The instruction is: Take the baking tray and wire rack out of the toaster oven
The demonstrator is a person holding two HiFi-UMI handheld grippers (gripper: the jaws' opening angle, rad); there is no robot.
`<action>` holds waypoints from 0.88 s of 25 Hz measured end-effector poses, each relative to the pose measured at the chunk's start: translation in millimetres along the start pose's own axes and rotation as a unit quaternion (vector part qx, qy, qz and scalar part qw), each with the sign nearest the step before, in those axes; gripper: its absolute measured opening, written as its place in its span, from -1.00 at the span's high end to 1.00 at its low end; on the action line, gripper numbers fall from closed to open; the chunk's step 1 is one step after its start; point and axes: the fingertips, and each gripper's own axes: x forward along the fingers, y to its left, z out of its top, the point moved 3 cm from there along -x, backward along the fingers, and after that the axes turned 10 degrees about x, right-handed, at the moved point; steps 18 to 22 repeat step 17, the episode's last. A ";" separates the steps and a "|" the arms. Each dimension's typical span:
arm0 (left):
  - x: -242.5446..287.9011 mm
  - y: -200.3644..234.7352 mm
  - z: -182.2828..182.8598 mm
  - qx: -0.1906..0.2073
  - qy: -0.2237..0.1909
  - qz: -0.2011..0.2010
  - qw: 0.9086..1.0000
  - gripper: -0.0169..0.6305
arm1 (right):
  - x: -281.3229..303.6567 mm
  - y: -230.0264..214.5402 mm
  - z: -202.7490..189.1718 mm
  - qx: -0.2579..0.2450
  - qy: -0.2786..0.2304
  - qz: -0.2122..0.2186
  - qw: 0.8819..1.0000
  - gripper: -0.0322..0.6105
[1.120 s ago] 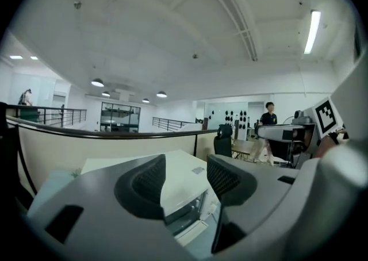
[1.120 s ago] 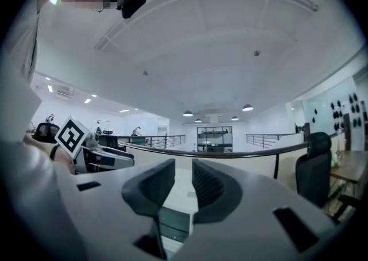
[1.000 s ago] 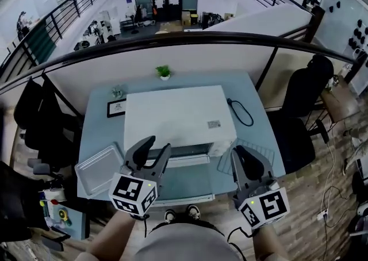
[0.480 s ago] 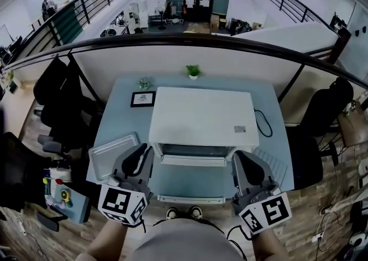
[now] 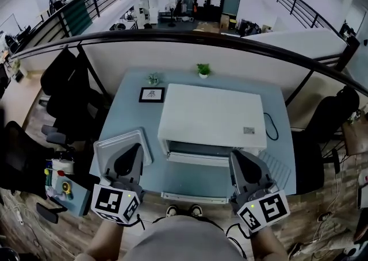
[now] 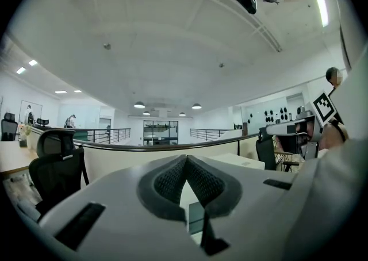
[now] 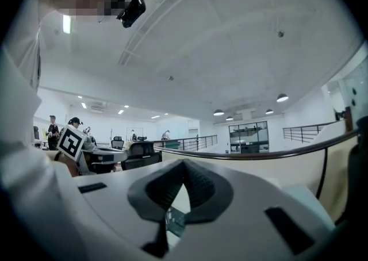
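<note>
The baking tray (image 5: 106, 146) lies on the worktop (image 5: 190, 182) left of the white toaster oven (image 5: 213, 116), the wire rack (image 5: 280, 168) to its right. In front of the oven, the left hand-held gripper (image 5: 131, 150) has just been closing its jaws together on nothing, and the right hand-held gripper (image 5: 241, 159) is likewise pressed together and empty.

Nothing legible — the label (image 5: 248, 130) on the toaster oven (image 5: 213, 116) is too small.

left gripper (image 5: 135, 148), right gripper (image 5: 236, 155): grey, black pads (image 6: 167, 182) | cubes (image 5: 117, 203): black-white markers | top (image 5: 184, 244): perhaps grey
</note>
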 end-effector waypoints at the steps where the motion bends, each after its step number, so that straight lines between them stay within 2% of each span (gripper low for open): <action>1: 0.4 0.1 1.3 0.002 -0.002 0.000 1.000 0.94 | 1.2 0.6 0.4 -0.001 -0.001 0.001 1.000 0.89; 22: 0.2 -4.3 4.7 0.011 -0.005 -0.009 1.000 0.94 | -1.5 -1.0 0.1 -0.011 0.001 -0.003 1.000 0.89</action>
